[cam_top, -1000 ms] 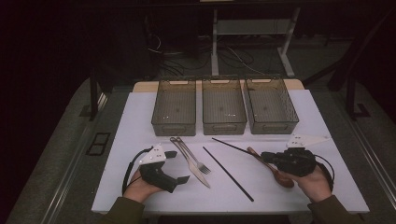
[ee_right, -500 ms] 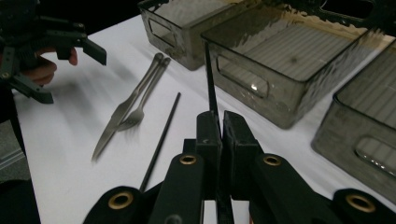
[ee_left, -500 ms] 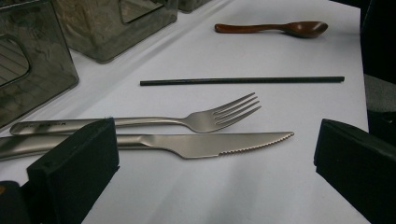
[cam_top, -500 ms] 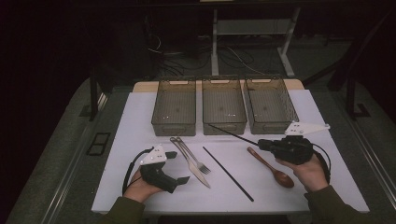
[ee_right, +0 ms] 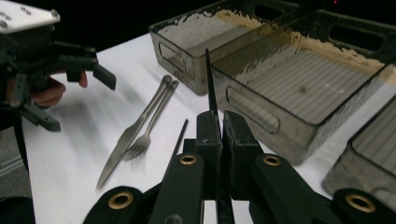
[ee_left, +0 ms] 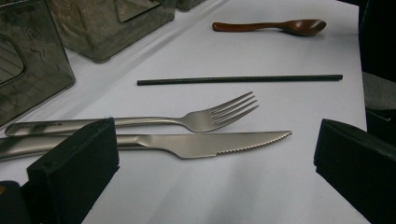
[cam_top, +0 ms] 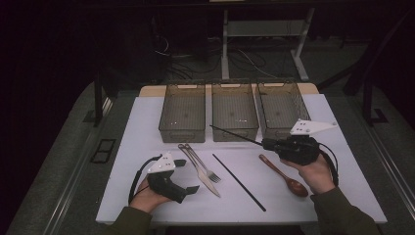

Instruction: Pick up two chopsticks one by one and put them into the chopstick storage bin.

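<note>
A: Right claw (cam_top: pixel 268 143): jaws closed on one black chopstick (cam_top: pixel 235 134), held above the tabletop (cam_top: pixel 147 122), its tip pointing toward the front wall of the middle bin (cam_top: pixel 234 110). Left claw (cam_top: pixel 188 176): jaws wide apart, nothing between them, resting near the tabletop's near edge.

B: And the open room?

A: Bare white surface lies left of the left bin (cam_top: pixel 182 111), along the near edge, and to the right of the right bin (cam_top: pixel 282 105). The three bins stand side by side along the far edge.

B: Obstructions?

A: The second chopstick (cam_top: pixel 239 182) lies diagonally at centre. Fork (cam_top: pixel 200 163) and knife (cam_top: pixel 199 170) lie touching, just ahead of the left claw. The wooden spoon (cam_top: pixel 284 176) lies just below the right hand (cam_top: pixel 313 171).
</note>
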Tool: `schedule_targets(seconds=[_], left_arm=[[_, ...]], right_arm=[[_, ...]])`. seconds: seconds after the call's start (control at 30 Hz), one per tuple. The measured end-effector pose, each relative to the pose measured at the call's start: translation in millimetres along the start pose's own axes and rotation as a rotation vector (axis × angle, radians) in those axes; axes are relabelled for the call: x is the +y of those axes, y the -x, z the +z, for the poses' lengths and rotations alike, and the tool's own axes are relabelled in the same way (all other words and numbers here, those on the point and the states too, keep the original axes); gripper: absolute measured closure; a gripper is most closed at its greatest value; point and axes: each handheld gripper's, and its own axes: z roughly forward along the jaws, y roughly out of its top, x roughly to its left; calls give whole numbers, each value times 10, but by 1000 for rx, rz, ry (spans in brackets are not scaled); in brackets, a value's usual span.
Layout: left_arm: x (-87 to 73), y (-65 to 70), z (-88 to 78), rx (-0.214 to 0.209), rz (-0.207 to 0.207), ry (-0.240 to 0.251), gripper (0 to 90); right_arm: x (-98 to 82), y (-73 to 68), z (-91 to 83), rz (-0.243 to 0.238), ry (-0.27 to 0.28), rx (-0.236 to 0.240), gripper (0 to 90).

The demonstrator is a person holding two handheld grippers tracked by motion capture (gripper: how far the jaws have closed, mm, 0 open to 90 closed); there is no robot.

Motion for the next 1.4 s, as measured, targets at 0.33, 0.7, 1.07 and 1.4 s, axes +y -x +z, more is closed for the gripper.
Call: schedule_targets(seconds=[0.33, 0.7, 1.07, 1.4], left_arm=[[2, 7, 17, 1, -9, 9, 0], [9, 9, 17, 0, -6, 6, 0], [13, -1, 11, -3, -2, 4, 0], [16, 16, 18, -7, -2, 7, 0]], right_arm=[[201, 30, 135, 0, 11, -27, 858], [503, 57, 333, -8, 3, -52, 858], [731, 65, 598, 2, -9, -69, 858], [971, -7, 909, -5, -26, -75, 858]])
